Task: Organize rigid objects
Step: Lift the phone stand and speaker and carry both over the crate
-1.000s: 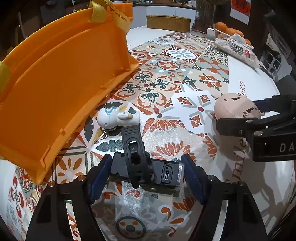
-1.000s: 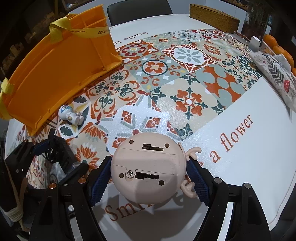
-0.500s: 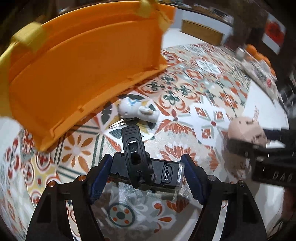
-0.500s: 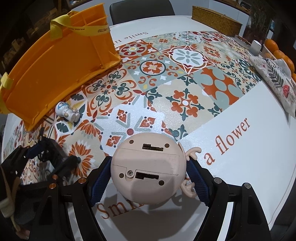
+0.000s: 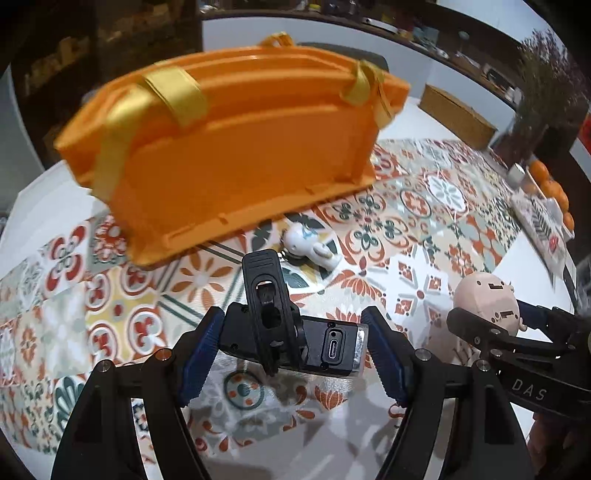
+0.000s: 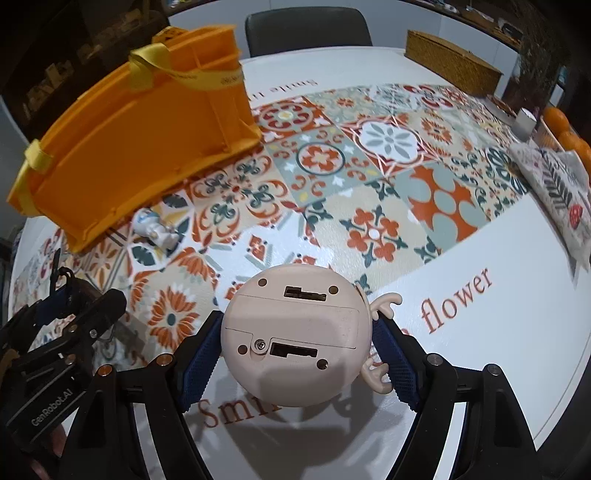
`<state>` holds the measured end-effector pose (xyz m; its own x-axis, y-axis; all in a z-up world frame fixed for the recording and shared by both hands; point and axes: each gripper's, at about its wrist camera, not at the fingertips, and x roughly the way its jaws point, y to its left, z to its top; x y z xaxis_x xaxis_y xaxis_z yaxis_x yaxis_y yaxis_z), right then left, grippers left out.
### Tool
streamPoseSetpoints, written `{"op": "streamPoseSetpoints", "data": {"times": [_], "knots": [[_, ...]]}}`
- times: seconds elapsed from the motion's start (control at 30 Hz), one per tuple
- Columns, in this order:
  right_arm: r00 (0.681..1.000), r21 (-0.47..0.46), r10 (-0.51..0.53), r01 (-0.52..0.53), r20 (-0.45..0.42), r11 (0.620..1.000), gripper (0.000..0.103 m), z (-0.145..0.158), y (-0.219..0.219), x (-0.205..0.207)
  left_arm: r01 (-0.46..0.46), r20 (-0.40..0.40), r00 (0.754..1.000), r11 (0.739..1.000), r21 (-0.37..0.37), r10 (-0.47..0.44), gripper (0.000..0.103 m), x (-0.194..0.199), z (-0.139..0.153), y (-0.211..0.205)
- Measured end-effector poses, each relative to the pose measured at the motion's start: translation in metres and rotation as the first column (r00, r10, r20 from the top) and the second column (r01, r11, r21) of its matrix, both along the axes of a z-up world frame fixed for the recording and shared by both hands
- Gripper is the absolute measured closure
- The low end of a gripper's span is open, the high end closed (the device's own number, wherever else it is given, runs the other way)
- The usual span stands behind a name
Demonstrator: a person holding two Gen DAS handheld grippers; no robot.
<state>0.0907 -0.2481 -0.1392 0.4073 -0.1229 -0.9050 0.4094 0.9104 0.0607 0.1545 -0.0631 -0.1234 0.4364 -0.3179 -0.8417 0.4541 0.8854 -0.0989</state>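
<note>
My left gripper [image 5: 293, 347] is shut on a black device with a clip and a USB-C port [image 5: 295, 341], held above the patterned tablecloth. My right gripper [image 6: 297, 349] is shut on a round pink toy [image 6: 295, 334] with small antlers, its underside toward the camera; the toy also shows in the left wrist view [image 5: 485, 302]. An orange basket with yellow straps [image 5: 236, 147] stands on the table ahead of the left gripper; it also shows in the right wrist view [image 6: 133, 147]. A small white figurine [image 5: 312, 245] lies by the basket's base, also seen in the right wrist view [image 6: 155, 229].
A woven box [image 6: 450, 64] sits at the far table edge. A patterned cloth pouch [image 6: 557, 184] and oranges [image 6: 569, 133] lie at the right. A grey chair [image 6: 306, 31] stands behind the table. The left gripper's body [image 6: 59, 339] is at the right view's lower left.
The left gripper with the black device has lifted and swung left to face the basket, which now sits centred ahead. The right gripper has edged toward the basket, still holding the pink toy.
</note>
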Motion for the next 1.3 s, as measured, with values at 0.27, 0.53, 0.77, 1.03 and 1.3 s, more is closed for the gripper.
{"op": "streamPoseSetpoints", "data": {"times": [0.27, 0.53, 0.77, 1.03, 1.3], "knots": [[0.994, 0.013, 0.095, -0.096, 0.05, 0.995, 0.023, 0.03, 0.007, -0.001, -0.108, 0.018, 0.994, 0.994, -0.015, 0.108, 0.027, -0.01, 0.034, 0.012], [0.976, 0.007, 0.183, -0.185, 0.116, 0.983, 0.023, 0.061, 0.011, 0.004, -0.2, 0.075, 0.977, 0.98, -0.023, 0.201, 0.027, -0.02, 0.066, 0.024], [0.955, -0.014, 0.234, -0.236, 0.184, 0.972, 0.023, 0.091, 0.014, 0.019, -0.258, 0.136, 0.956, 0.966, -0.033, 0.26, 0.027, -0.018, 0.095, 0.03], [0.923, -0.039, 0.303, -0.303, 0.238, 0.952, 0.023, 0.119, 0.021, 0.033, -0.302, 0.172, 0.937, 0.952, -0.046, 0.305, 0.027, -0.01, 0.123, 0.031], [0.901, -0.05, 0.337, -0.337, 0.274, 0.94, 0.023, 0.136, 0.023, 0.051, -0.321, 0.192, 0.925, 0.945, -0.066, 0.327, 0.027, 0.004, 0.142, 0.033]]}}
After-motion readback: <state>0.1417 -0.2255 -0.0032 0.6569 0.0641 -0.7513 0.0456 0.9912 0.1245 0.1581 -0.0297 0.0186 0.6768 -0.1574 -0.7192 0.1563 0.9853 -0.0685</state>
